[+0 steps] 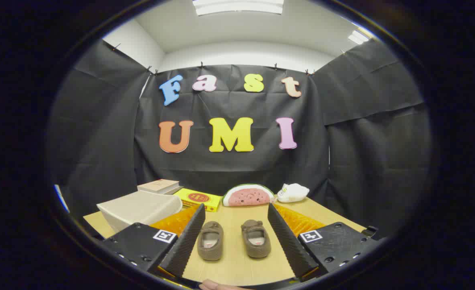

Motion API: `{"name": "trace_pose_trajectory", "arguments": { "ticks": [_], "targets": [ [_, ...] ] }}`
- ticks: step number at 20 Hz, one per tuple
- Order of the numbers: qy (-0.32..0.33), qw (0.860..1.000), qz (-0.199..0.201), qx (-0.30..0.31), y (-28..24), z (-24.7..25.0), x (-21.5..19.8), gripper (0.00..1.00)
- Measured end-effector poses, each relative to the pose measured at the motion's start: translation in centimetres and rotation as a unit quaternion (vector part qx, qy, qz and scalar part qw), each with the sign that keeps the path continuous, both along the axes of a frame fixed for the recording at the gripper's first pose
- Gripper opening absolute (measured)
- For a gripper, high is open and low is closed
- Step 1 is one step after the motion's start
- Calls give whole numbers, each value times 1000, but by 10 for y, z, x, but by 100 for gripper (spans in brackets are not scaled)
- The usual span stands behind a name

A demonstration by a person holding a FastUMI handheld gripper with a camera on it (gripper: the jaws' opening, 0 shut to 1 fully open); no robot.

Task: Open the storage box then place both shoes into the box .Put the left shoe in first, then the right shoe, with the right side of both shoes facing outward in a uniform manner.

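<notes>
Two small brown shoes stand side by side on the wooden table [237, 266], toes pointing away from me: one shoe [210, 240] near my left finger, the other shoe [256, 238] near my right finger. A cream storage box [140, 207] with its lid down lies beyond my left finger. My gripper [236, 215] is open, its black ribbed fingers [189, 237] spread wide on either side of the shoes, touching neither. Nothing is held.
At the table's back stand a beige book [159, 185], a yellow box [198, 198], a watermelon-slice plush [248, 195] and a white plush toy [293, 192]. A fingertip [213, 285] shows at the near table edge.
</notes>
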State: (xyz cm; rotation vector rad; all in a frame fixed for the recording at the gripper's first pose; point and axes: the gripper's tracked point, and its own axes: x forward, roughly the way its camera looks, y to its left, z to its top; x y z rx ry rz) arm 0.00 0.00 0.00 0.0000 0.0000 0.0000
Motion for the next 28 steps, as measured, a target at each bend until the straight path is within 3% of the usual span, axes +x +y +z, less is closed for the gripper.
{"name": "trace_pose_trajectory", "arguments": {
  "ticks": [13,19,23,28],
  "targets": [
    [10,1000,-8,10,-7,-10,8,95],
    [12,1000,-5,8,-6,-9,37,94],
    [46,997,60,33,28,-23,73,96],
    [137,975,165,64,87,-61,125,96]
  ]
}}
